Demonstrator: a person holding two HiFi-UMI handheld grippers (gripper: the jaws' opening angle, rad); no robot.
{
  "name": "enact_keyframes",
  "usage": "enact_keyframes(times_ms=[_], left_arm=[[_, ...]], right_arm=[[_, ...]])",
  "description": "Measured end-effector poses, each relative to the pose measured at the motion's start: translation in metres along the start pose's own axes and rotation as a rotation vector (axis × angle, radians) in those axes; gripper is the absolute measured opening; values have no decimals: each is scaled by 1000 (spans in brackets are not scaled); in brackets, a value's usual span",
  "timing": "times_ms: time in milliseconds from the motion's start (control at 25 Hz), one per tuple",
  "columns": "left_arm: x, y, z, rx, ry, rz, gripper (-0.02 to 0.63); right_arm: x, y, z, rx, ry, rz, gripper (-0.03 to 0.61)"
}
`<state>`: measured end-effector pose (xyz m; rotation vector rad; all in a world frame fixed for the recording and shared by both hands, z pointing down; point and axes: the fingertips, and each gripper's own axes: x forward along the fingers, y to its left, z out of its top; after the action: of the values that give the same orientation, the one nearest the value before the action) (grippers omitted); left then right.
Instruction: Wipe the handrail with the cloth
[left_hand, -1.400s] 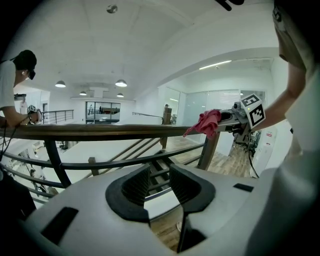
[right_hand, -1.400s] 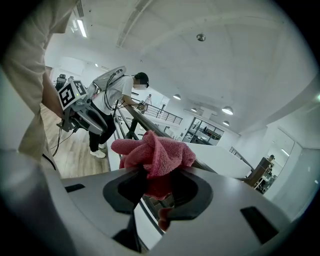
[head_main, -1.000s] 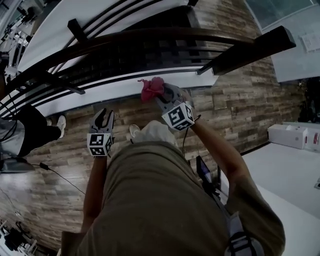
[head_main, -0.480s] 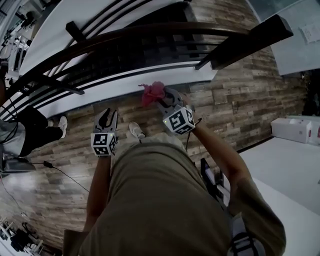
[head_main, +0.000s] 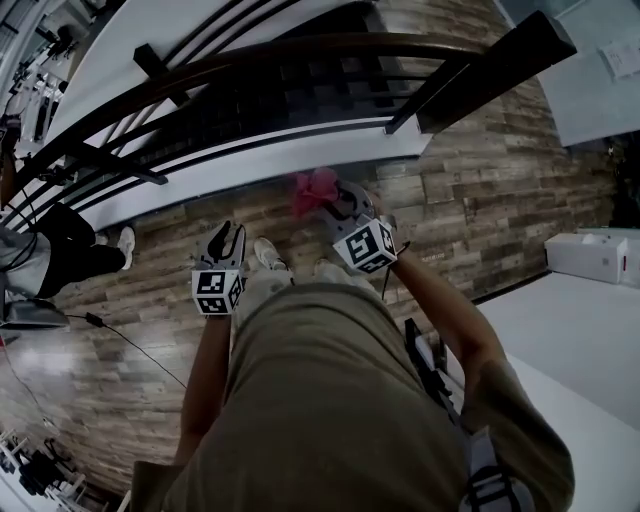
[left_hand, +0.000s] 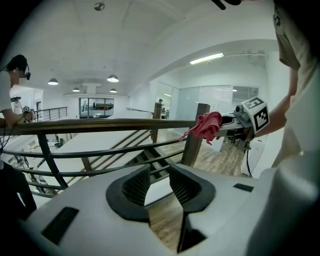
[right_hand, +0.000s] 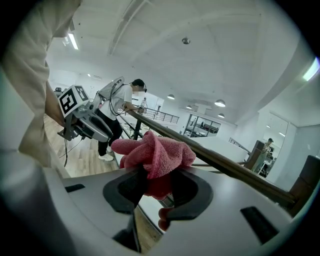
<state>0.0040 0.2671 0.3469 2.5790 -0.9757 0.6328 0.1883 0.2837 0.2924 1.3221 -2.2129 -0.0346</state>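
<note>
One pink cloth (head_main: 315, 188) is all this job needs, and it sits bunched between the jaws of the right gripper (head_main: 337, 203), which are clenched on it with a tuft spilling out over the top. It hangs on the person's side of the handrail (head_main: 300, 52), near it but not on it. In the head view, plank floor (head_main: 470, 190) shows between cloth and rail. In the right gripper view the dark rail runs past just behind the cloth rather than under it (I would not swear to the gap from that angle alone). The left gripper (head_main: 227, 238) is also short of the handrail, further along it from the cloth and away from the thick post (head_main: 480, 68). Its jaws stand apart with nothing between them.

Over the last second both grippers have drifted together across the floor, keeping their spacing. The left one has slid a little toward the middle of the head view, while the handrail has crept toward the top of it. Neither set of jaws has changed. I read that as the person still walking into position, so wiping has not started, and the cloth has yet to be lifted onto the top of the rail. A bystander (head_main: 45, 262) stands by the handrail further along, beyond the left gripper.
</note>
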Motion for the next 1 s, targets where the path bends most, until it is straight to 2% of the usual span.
enact_keyframes(times_ms=[1000], left_arm=[[-73,-123,-74,-55,19,95,118]], right_arm=[[-118,71,-31,-24,-78,132,124]])
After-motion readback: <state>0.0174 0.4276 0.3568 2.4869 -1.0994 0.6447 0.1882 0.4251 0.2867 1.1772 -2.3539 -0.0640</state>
